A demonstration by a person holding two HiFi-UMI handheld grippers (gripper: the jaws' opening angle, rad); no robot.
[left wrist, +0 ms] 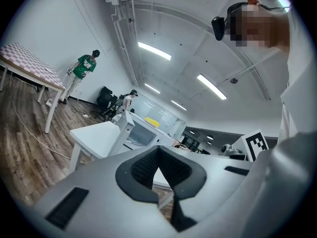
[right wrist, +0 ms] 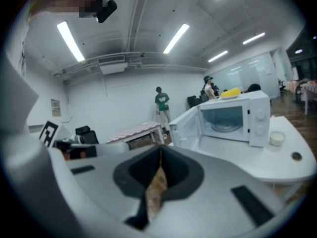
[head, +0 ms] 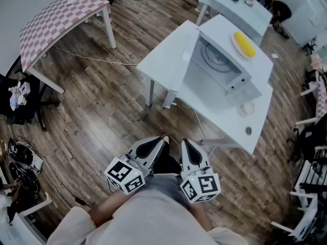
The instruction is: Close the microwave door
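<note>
The white microwave [head: 225, 60] stands on a white table [head: 158, 60] ahead of me, its door [head: 185, 60] swung wide open to the left, with the glass turntable showing inside. Both grippers hang low by my body, well short of the table. The left gripper [head: 162, 141] is shut with nothing in it, and the right gripper [head: 184, 144] beside it is also shut and empty. In the left gripper view the shut left gripper [left wrist: 158, 165] points toward the distant microwave [left wrist: 141, 133]. In the right gripper view the right gripper [right wrist: 160, 162] faces the microwave [right wrist: 237, 120] and its open door [right wrist: 185, 128].
A yellow thing [head: 244, 44] lies on top of the microwave. A small white cup [head: 247, 108] and a dark disc [head: 249, 130] sit on the table's near end. A pink checkered table [head: 56, 19] stands far left, a cable [head: 92, 59] crosses the wooden floor, and chairs [head: 311, 137] line the right.
</note>
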